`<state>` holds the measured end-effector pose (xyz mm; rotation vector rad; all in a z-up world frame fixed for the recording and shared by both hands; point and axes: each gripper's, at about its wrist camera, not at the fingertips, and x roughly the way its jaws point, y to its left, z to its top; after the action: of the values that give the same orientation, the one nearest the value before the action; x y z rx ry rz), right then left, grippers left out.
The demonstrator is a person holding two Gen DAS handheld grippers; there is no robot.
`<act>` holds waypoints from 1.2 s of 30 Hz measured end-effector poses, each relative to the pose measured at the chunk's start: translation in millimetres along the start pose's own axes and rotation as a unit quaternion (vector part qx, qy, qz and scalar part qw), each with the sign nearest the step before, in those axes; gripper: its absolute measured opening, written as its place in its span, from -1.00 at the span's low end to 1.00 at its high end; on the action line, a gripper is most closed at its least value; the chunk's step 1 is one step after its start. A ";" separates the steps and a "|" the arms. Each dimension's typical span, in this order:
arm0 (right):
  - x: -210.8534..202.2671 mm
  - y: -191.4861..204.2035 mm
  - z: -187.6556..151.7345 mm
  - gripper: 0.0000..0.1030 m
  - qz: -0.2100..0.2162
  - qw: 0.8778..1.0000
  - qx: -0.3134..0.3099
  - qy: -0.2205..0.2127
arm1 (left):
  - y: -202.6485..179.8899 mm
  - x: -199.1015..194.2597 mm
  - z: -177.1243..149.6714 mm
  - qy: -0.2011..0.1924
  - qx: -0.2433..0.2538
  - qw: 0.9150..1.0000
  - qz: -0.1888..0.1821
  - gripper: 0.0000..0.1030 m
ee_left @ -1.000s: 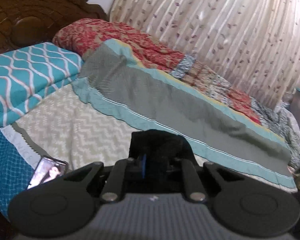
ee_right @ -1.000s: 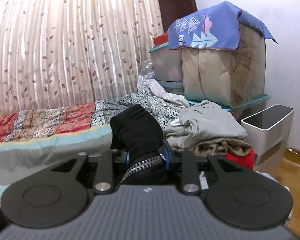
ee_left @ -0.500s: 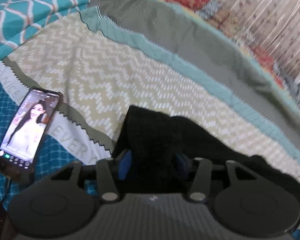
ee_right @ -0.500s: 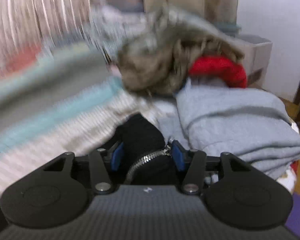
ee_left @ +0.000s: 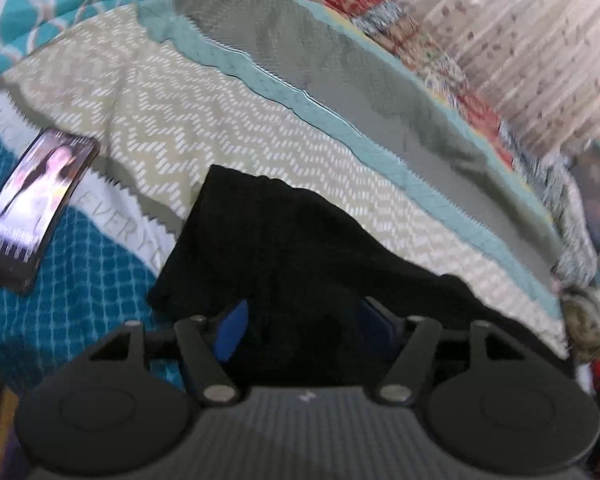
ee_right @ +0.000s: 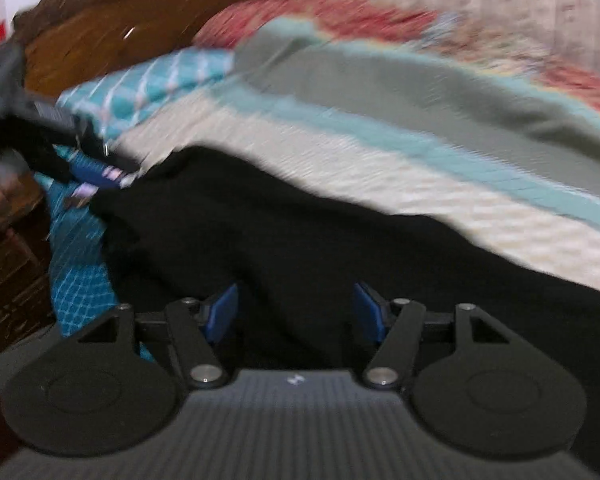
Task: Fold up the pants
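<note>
1. Left gripper [ee_left: 300, 332]: a second ago its jaws pinched a bunch of black cloth held above the bed; they have just been opening and now stand spread, pads clear of the black pants [ee_left: 284, 248] lying between them on the bedspread [ee_left: 204, 120].
2. Right gripper [ee_right: 296, 316]: likewise just spread apart (blurred view), pants under it.
3. Both ends look released; the pants seem laid out for folding.

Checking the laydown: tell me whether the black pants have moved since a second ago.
Yes. The black pants have come down from bunched in both grippers to spread on the bedspread.
</note>
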<state>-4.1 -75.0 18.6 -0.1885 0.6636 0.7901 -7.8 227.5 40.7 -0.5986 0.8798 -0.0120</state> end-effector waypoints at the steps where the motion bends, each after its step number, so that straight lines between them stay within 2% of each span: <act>1: 13.6 4.3 1.2 -0.07 -0.007 0.999 -0.027 0.015 | 3.4 -3.7 -0.1 0.001 -0.012 1.000 -0.006 0.22; 3: 29.7 5.2 2.8 -0.89 -0.040 0.996 -0.062 0.040 | 9.7 -11.8 -2.8 0.001 -0.029 0.999 -0.022 0.22; 4: 24.9 0.5 5.6 -0.92 -0.048 0.997 -0.057 0.033 | 11.7 -16.2 -3.8 0.000 -0.036 0.999 -0.033 0.22; 6: 3.9 -0.6 13.3 -0.92 -0.036 0.999 -0.034 0.004 | 12.3 -22.8 -8.5 -0.001 -0.044 0.997 -0.062 0.26; 7: -12.3 -3.6 14.0 -0.92 -0.030 0.999 -0.025 -0.015 | 11.1 -24.5 -11.8 0.004 -0.046 0.996 -0.079 0.38; 8: -24.8 0.8 15.4 -0.92 -0.024 0.999 -0.016 -0.030 | 9.5 -23.0 -15.0 0.012 -0.048 0.994 -0.093 0.56; 11: -48.1 -0.3 12.9 -0.91 -0.002 0.999 0.016 -0.049 | -0.4 -4.9 -25.1 0.056 -0.050 0.987 -0.141 0.70; 13: -45.9 -2.5 6.2 -0.91 0.000 0.999 0.031 -0.044 | -4.4 15.8 -29.9 0.082 -0.060 0.983 -0.151 0.73; 15: -39.0 -3.2 4.3 -0.91 0.001 0.998 0.040 -0.039 | -5.8 37.0 -29.8 0.096 -0.073 0.980 -0.156 0.65; 16: -38.1 -1.8 7.2 -0.91 0.003 0.998 0.048 -0.040 | -6.1 46.8 -26.8 0.096 -0.075 0.981 -0.153 0.53; 18: -44.1 0.4 9.7 -0.91 0.014 0.997 0.061 -0.054 | -7.3 62.2 -15.7 0.092 -0.079 0.982 -0.142 0.06; 19: -53.9 6.1 10.0 -0.91 0.019 0.996 0.065 -0.064 | -8.0 67.0 -9.0 0.085 -0.080 0.982 -0.150 -0.46; 20: -60.0 7.6 10.4 -0.91 0.025 0.995 0.067 -0.073 | -8.3 67.3 -3.6 0.075 -0.083 0.981 -0.158 -0.83; 22: -70.2 11.6 12.2 -0.91 0.032 0.994 0.063 -0.083 | -9.3 56.5 9.2 0.035 -0.085 0.977 -0.193 -0.83; 24: -70.9 15.5 9.8 -0.91 0.033 0.995 0.051 -0.079 | -14.5 30.3 15.9 -0.032 -0.035 0.976 -0.214 -0.83; 26: -60.2 18.8 4.2 -0.91 0.035 0.996 0.051 -0.062 | -15.1 9.0 9.5 -0.080 0.025 0.975 -0.204 -0.84; 28: -39.6 18.8 -6.5 -0.91 0.046 0.997 0.061 -0.029 | -0.9 9.0 -5.7 -0.068 0.034 0.976 -0.204 -0.84; 29: -27.2 19.9 -13.0 -0.91 0.048 0.997 0.064 -0.009 | 7.3 13.7 -15.0 -0.056 0.030 0.980 -0.190 -0.84; 32: 15.1 25.3 -38.1 -0.88 0.043 0.994 0.076 0.066 | 32.6 37.8 -47.0 -0.002 0.026 0.995 -0.098 -0.81; 33: 18.4 26.2 -43.4 -0.88 0.039 0.994 0.081 0.060 | 39.9 45.2 -55.8 0.019 0.020 0.996 -0.080 -0.81; 34: 16.2 26.2 -44.2 -0.85 0.040 0.994 0.089 0.049 | 45.0 45.8 -59.5 0.024 0.011 0.996 -0.082 -0.76; 36: 12.8 23.2 -38.3 -0.75 0.050 0.992 0.103 0.055 | 50.9 36.1 -58.6 0.018 0.002 0.995 -0.094 -0.72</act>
<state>-32.3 -66.2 -17.4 -0.0097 0.8588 0.8061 -38.7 232.5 -39.0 -0.6781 0.8562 -0.1963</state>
